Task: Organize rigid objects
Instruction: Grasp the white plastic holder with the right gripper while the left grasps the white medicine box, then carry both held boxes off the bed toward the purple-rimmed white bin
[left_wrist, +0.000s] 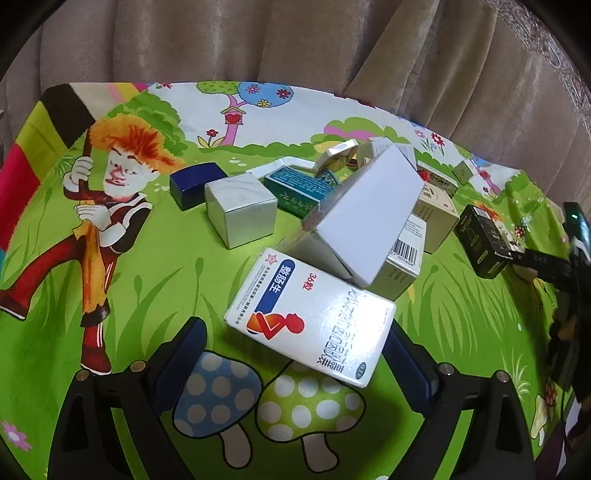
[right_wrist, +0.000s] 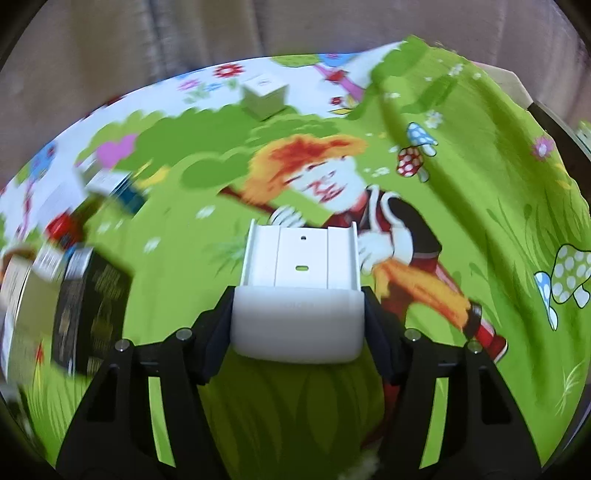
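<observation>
In the left wrist view a pile of boxes lies on the cartoon cloth (left_wrist: 155, 280). A white medicine box with a red figure (left_wrist: 314, 317) lies nearest, between my open left gripper's (left_wrist: 295, 343) fingers, apparently not clamped. A big white box (left_wrist: 362, 214) leans on it. A silver cube (left_wrist: 242, 210) and a dark blue box (left_wrist: 195, 182) sit behind. In the right wrist view my right gripper (right_wrist: 297, 321) is shut on a white plastic box (right_wrist: 297, 291) above the cloth (right_wrist: 480, 206). The right gripper (left_wrist: 517, 258) shows at the left view's right edge.
A teal box (left_wrist: 299, 186), a barcode box (left_wrist: 404, 258), a beige box (left_wrist: 436, 212) and a black box (left_wrist: 484, 240) crowd the pile. In the blurred right view a black box (right_wrist: 92, 306) lies left and a small pale box (right_wrist: 264, 98) sits far back. Curtains (left_wrist: 295, 40) hang behind.
</observation>
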